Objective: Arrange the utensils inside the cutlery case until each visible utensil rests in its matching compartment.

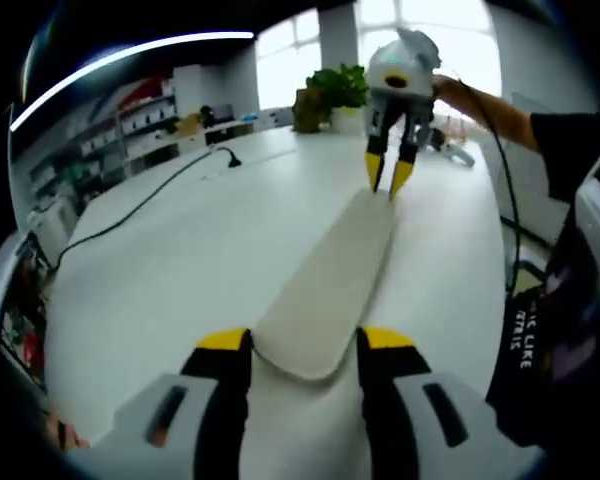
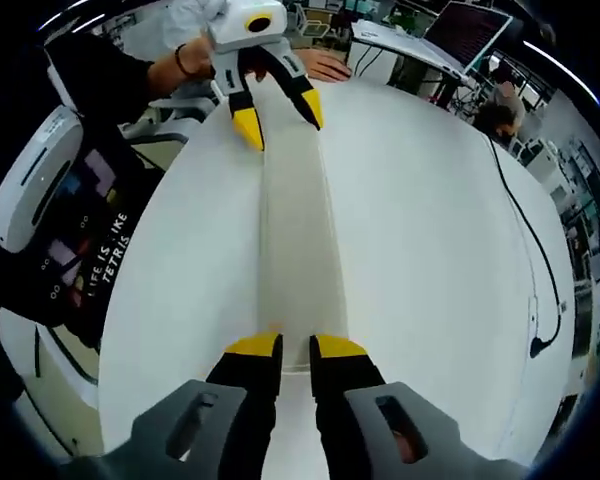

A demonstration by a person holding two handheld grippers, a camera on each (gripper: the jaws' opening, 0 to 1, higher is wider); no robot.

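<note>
A long, flat beige cutlery case (image 1: 330, 285) lies closed on the white table (image 1: 180, 270); no utensils show. My left gripper (image 1: 305, 345) is open, its yellow-tipped jaws standing either side of the case's rounded near end. In the right gripper view the same case (image 2: 295, 220) runs away from my right gripper (image 2: 297, 348), whose jaws are drawn close together on the case's end with a narrow gap. The right gripper (image 1: 387, 180) appears at the case's far end in the left gripper view. In the right gripper view the left gripper (image 2: 278, 115) straddles the opposite end.
A black cable (image 1: 130, 210) runs across the table's left side and shows again as a cable (image 2: 540, 280). A potted plant (image 1: 335, 90) stands at the far edge. A person in a black printed shirt (image 2: 95, 260) stands beside the table. Shelves and desks lie beyond.
</note>
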